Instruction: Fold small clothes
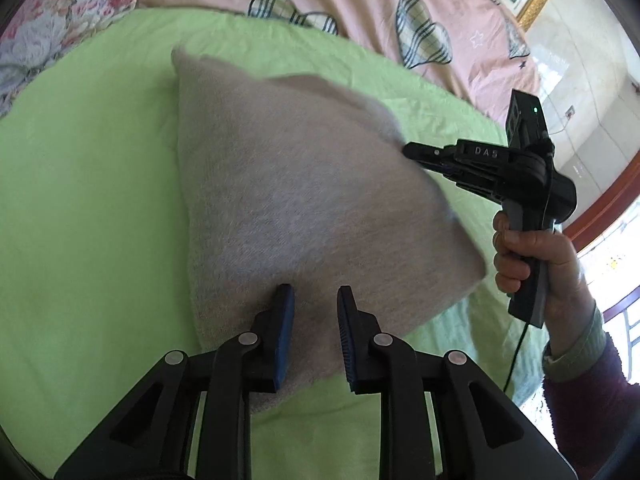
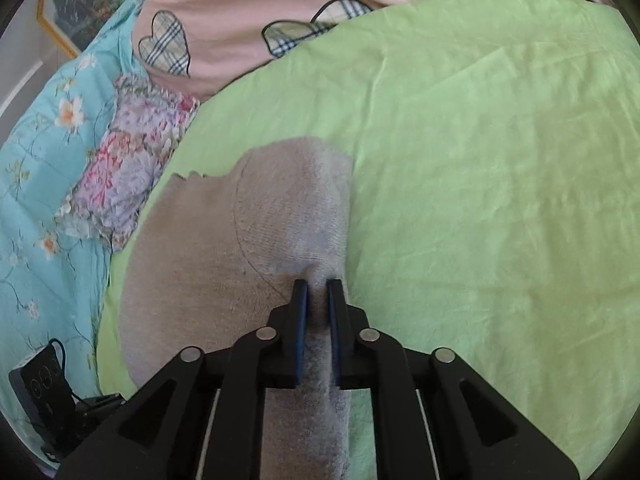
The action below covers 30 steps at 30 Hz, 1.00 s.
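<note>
Grey garment (image 1: 288,184) lies mid-fold on green sheet (image 1: 80,200) of bed, near its middle; right gripper (image 2: 317,286) fingers clenched on folded edge to carry it over; left gripper (image 1: 316,292) fingers released above the cloth, gripping nothing

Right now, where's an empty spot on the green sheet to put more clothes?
The green sheet is bare right of the grey garment, up to the pink quilt. Left is crowded: the floral cloth sits beside the garment.
</note>
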Available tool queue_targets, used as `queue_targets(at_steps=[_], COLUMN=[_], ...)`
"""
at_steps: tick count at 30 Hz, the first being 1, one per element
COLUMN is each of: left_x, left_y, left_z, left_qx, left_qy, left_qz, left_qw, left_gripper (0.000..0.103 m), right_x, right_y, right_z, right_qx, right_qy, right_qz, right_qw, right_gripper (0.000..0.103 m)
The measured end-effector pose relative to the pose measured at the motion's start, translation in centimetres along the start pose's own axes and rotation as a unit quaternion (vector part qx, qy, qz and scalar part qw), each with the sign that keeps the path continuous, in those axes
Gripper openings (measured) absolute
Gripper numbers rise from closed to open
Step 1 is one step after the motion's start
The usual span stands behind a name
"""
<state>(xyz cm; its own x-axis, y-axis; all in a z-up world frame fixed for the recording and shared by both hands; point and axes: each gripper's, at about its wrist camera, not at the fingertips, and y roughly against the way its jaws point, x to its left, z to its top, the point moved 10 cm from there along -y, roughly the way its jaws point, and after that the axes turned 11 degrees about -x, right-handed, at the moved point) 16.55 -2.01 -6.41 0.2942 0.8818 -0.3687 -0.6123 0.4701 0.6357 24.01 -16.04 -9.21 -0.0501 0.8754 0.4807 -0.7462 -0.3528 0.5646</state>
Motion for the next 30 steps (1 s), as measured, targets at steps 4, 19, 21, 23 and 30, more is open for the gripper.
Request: queue_targets(at_steps=[4, 19, 21, 23, 30], left_x=[-0.3, 5.2, 4.4, 3.3, 0.0], left_y=[1.1, -5.1, -3.4, -1.5, 2.1], left_z=[3.6, 7.2, 7.0, 6.2, -0.3], left_qx=[-0.039, -0.013, -0.03, -0.043, -0.025], left_qy=[0.002, 0.084, 0.066, 0.051, 0.017], left_qz=[-0.012, -0.005, 0.008, 0.008, -0.019], left_qw=[0.9992, 0.9963, 0.9973, 0.9977, 0.9994], left_gripper=[0.041, 0.007, 0.006, 0.009, 0.012], right_x=[3.5, 3.5, 4.3, 4.7, 4.7], right_y=[3.9, -0.3, 1.0, 2.7, 7.6], right_z=[1.7, -1.1, -1.4, -2.0, -6.8], right_qx=[-0.043, 0.007, 0.0, -0.007, 0.001], right_qy=[0.031, 0.069, 0.063, 0.064, 0.092], right_qz=[0.027, -0.004, 0.005, 0.01, 0.021], right_qw=[0.998, 0.998, 0.998, 0.998, 0.996], right_gripper=[0.015, 0.011, 0.014, 0.015, 0.015])
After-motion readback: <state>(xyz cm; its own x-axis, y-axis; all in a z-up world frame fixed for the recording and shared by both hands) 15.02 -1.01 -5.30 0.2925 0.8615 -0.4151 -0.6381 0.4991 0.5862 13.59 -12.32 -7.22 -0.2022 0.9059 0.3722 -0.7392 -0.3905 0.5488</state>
